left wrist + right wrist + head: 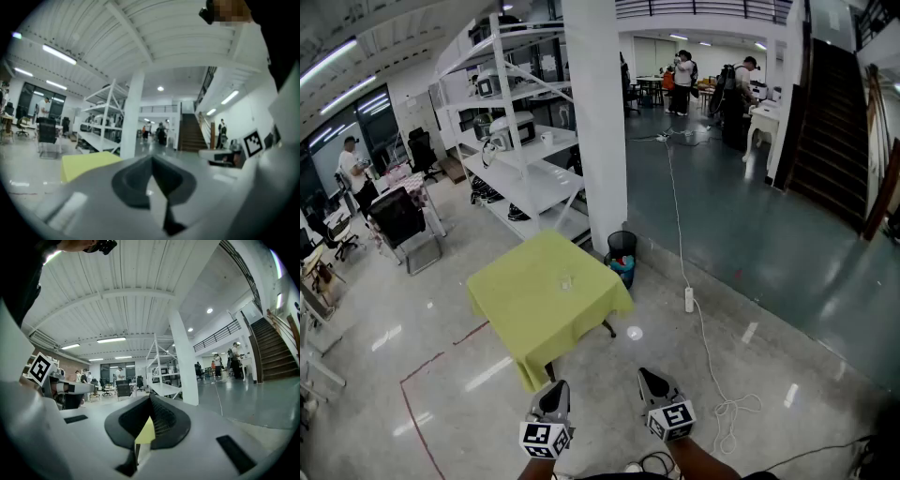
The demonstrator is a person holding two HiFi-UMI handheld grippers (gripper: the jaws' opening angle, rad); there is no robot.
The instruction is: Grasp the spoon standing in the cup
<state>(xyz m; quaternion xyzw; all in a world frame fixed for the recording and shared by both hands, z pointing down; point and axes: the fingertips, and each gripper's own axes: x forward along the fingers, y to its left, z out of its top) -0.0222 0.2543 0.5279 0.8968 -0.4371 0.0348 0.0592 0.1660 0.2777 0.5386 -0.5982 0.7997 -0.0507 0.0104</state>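
The yellow-draped worktop point(525, 319) stands well beyond both grippers. Nearest, the left gripper point(553, 389) and right gripper point(652, 379) each have jaws pressed together, gripping nothing. A tiny clear cup point(566, 281) stands mid-worktop; the spoon in it is too small to make out.

left gripper point(152, 159): jaws together | yellow table point(86, 165) at left | white pillar point(131, 117) beyond | stairs point(190, 133) right

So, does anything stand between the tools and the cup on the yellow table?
Nothing visible does. Only bare floor separates the left tool, the right tool and the yellow table, where the cup stands alone. The spoon is too small to make out.
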